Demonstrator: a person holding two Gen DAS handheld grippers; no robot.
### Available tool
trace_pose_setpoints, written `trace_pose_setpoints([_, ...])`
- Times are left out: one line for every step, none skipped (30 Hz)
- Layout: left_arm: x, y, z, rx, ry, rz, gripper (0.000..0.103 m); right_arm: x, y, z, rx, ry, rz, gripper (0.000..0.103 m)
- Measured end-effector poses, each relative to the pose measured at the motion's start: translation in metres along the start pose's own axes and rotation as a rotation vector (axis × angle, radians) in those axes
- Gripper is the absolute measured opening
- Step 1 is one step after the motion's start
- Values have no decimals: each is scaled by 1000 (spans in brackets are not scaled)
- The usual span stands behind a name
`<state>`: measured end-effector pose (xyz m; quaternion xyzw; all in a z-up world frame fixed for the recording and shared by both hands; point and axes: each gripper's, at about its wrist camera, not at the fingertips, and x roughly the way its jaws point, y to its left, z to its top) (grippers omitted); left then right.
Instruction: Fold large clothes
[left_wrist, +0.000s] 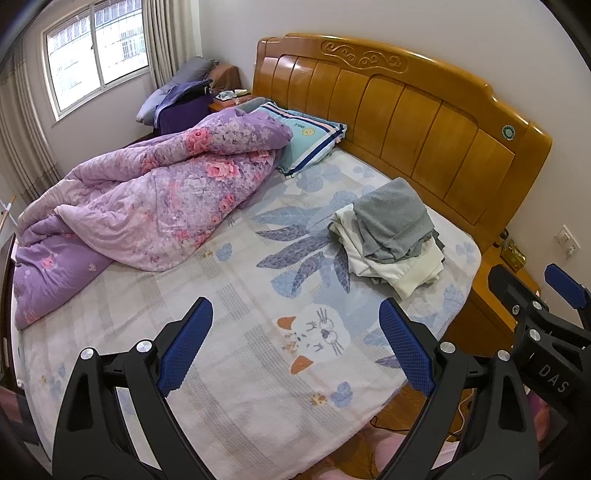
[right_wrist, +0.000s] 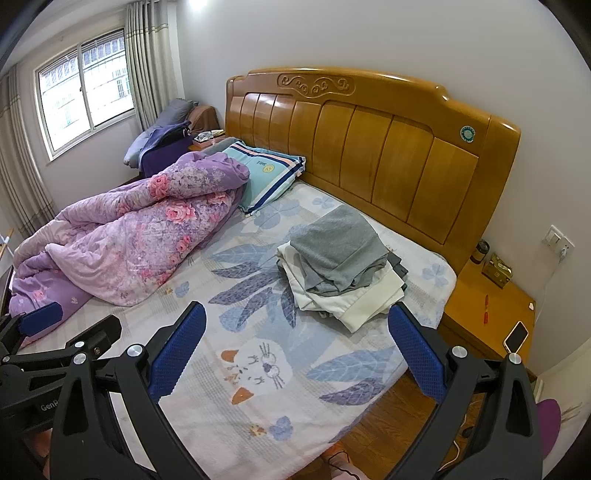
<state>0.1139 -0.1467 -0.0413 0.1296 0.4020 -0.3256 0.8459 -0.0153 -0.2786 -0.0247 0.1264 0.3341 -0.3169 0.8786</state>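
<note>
Left wrist view: left gripper (left_wrist: 295, 310) released, empty, over the bedsheet (left_wrist: 229, 332). Right gripper (right_wrist: 297, 321) likewise spread, empty. Clothes pile (right_wrist: 340, 258) sits right of centre, near the headboard (right_wrist: 369, 147).

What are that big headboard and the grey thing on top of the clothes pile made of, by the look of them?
The headboard looks like solid wood under a glossy varnish: honey-coloured panels, a carved scroll on top, window light reflecting off them. The grey garment on the clothes pile seems a soft matte knit, perhaps cotton jersey: it drapes in limp folds without shine. The exact fibre cannot be told.
</note>
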Motion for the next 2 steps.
trace_pose_setpoints([0, -1, 0, 5, -1, 0, 92, 0, 0, 0, 1, 1, -1, 95])
trace_pose_setpoints([0, 0, 0, 6, 0, -1, 92, 0, 1, 0, 1, 3, 0, 95])
